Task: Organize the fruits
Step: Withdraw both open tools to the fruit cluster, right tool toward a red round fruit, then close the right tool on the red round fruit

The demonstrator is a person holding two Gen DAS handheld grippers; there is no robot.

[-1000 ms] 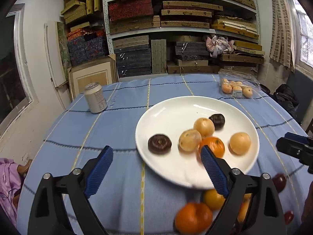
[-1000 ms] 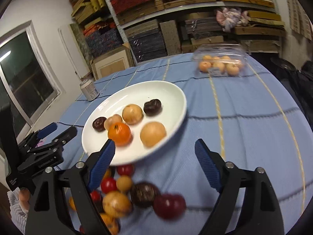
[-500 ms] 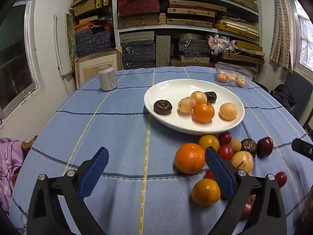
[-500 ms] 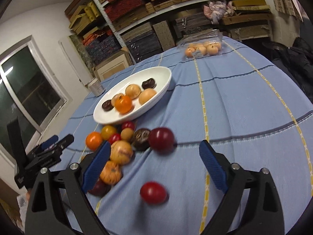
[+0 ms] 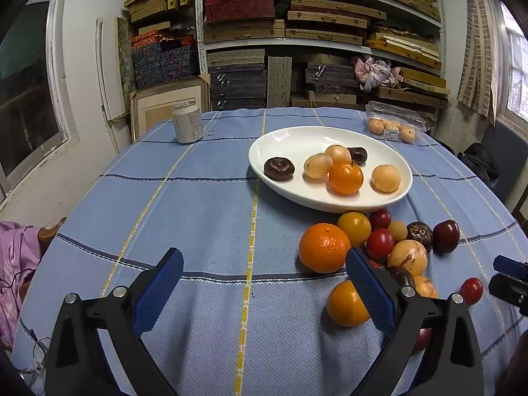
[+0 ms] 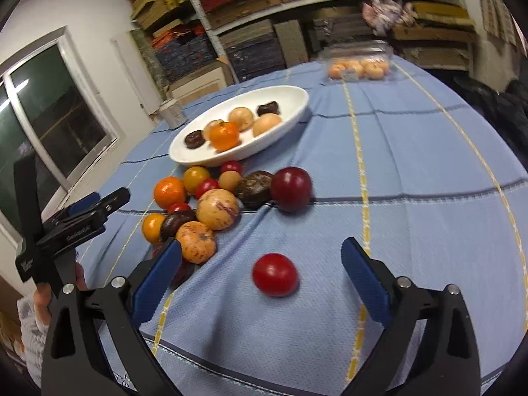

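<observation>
Both hand-held grippers pulled back from the plate w/in the last sec; a sec ago the plate filled both views, now it sits further off w/ the loose pile in front of it.

Left hand-held gripper: jaws wide, nothing betw. them, only blue cloth of the surface under the gap. Big orange just beside its right finger, smaller orange fruit partly behind that finger.

Right hand-held gripper: jaws have just been opening, now wide. Small red fruit lies on the cloth betw. the fingers, pads not touching it. We read it as the likely next pick, not yet gripped.

Task things: plate holds six pieces – two dark, three pale, one orange. Loose pile on the cloth just at the plate's near rim; dark red fruit at its edge, red one apart from the rest. Clear box of pale fruit at far side, can far left.

Meaning for task: we judge a drop-off on the plate done and both tools empty and back over the pile for another round. Most fruit not yet sorted. Round fruit may roll when pinched.
</observation>
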